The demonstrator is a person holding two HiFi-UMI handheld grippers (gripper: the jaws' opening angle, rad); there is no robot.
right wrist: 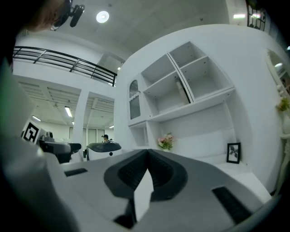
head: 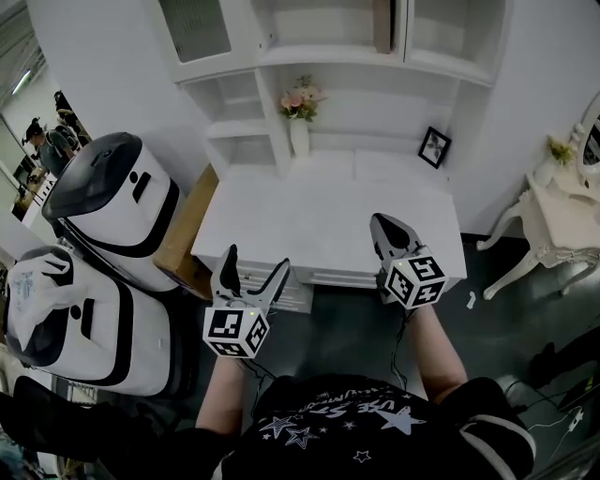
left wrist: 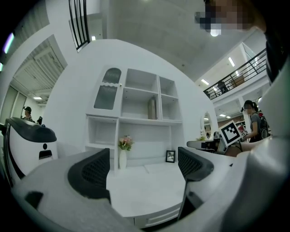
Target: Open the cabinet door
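Left claw [head: 255, 263] stands wide apart at the lower centre-left of the head view, with nothing between its dark ribbed pads [left wrist: 93, 171]; its own view looks straight through the gap at the white tabletop [left wrist: 145, 186]. At the lower centre-right of the head view, the right claw [head: 391, 230] has its jaws brought together, and its own view shows the two pads [right wrist: 131, 172] meeting at the tips with nothing gripped. Both claws sit over the near edge of the tabletop [head: 319, 220], well apart from each other and from the shelving behind it. The cabinet door [head: 194, 26] is in the upper left of the head view, a white frame with a grey pane, lying flush with the unit. In the left gripper view the same door [left wrist: 108, 89] sits at the upper left of the shelf unit, with open compartments beside it. A vase of pink flowers [head: 300, 117] stands at the back of the tabletop, and a small picture frame [head: 434, 146] leans in the back right corner. Two white machines with black tops [head: 112, 197] fill the left side of the head view.
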